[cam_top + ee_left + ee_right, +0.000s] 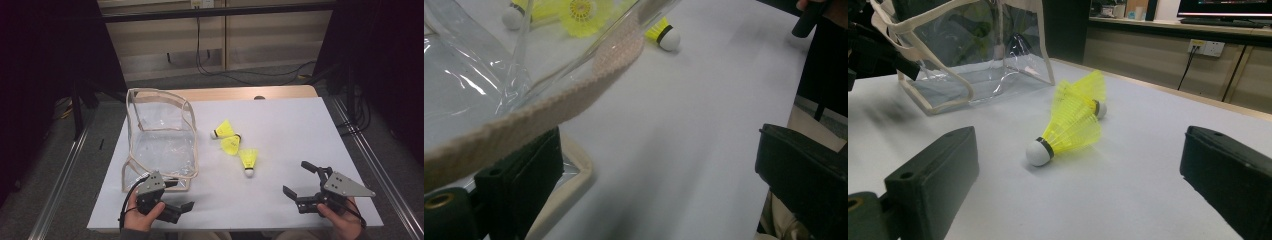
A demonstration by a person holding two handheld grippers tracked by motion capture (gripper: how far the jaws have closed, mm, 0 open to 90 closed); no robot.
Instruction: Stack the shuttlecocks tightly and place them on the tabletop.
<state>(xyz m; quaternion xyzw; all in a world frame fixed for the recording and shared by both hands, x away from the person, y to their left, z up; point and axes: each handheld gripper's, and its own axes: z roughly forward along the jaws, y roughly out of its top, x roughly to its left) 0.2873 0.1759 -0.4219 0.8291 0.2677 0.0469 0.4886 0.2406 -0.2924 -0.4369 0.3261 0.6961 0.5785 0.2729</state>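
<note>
Clear bag (159, 145), seemingly empty inside

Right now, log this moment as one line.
left tool open at clear bag | right tool open, empty | three yellow shuttlecocks on table

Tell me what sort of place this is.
Probably a lab or office workroom set up for recording: a white table framed by metal rails, cables trailing across the floor, wall sockets, and a monitor on a side counter.
</note>
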